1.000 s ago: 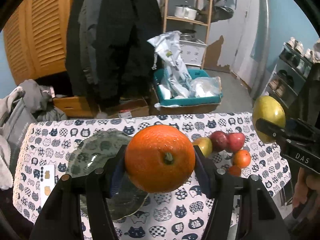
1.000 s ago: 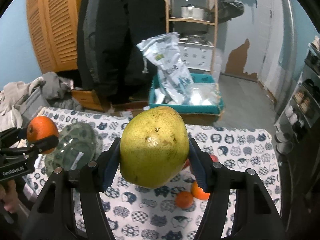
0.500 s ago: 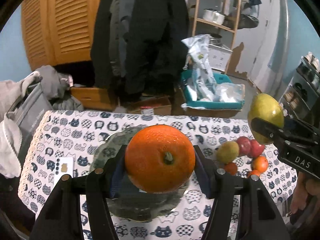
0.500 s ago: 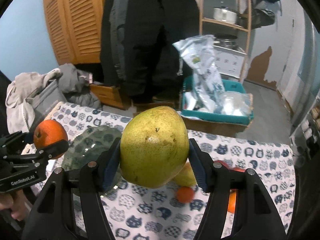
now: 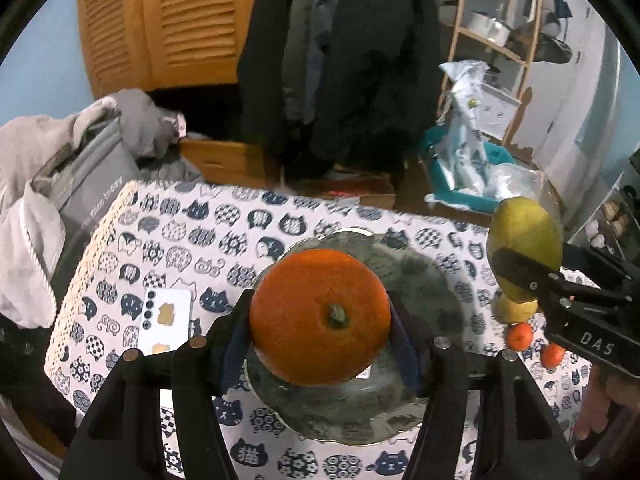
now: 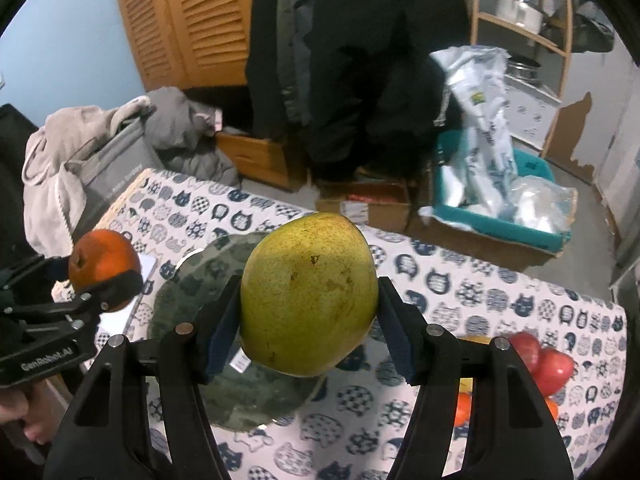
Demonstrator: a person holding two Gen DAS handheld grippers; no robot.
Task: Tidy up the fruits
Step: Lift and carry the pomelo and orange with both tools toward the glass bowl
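orange point(image 5: 320, 316) orng | pear point(image 6: 308, 296) ylw-grn | plate point(image 5: 432, 280) grn | tablecloth point(image 5: 192, 224) wht, cat print

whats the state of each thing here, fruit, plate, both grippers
left gripper: jaws shut on the orange
orange: held in the air above the plate
right gripper: jaws shut on the pear
pear: held in the air
plate: on the table, nothing on it
red apples: loose on the tablecloth

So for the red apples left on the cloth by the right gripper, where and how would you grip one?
Take the nearer red apple across its widest part, coming down from above. It sits pressed against the other apple with small oranges close by, so a side approach looks blocked. Set the fingers on its free flanks, away from the side where the two apples touch.
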